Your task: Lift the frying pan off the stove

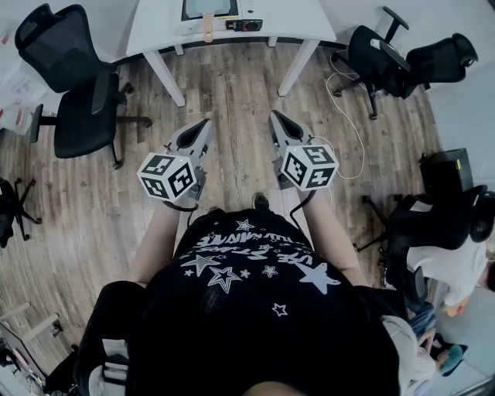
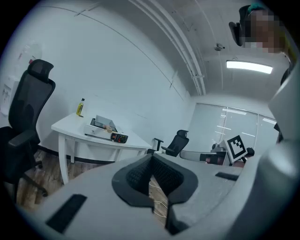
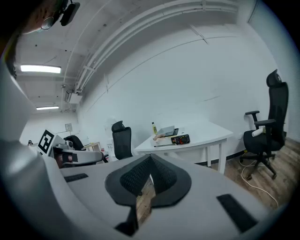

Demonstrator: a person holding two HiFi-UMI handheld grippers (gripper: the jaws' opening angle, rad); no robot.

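Observation:
A white table [image 1: 155,27] stands at the far end of the wooden floor. On it sits a white stove [image 1: 241,11] with a black control panel [image 1: 244,25]. The frying pan [image 1: 209,8] rests on the stove, largely cut off by the picture's top edge, its wooden handle [image 1: 207,31] pointing toward me. My left gripper [image 1: 203,125] and right gripper [image 1: 276,117] hover side by side over the floor, well short of the table, both shut and empty. The stove [image 2: 105,127] shows far ahead of the left gripper [image 2: 151,159], and the stove [image 3: 169,136] likewise far from the right gripper [image 3: 150,160].
A black office chair [image 1: 73,85] stands left of the table, and two more [image 1: 394,54] to its right. A white cable [image 1: 344,116] loops across the floor near the right table leg. A yellow bottle [image 2: 80,108] stands on the table. A seated person [image 1: 441,267] is at the right.

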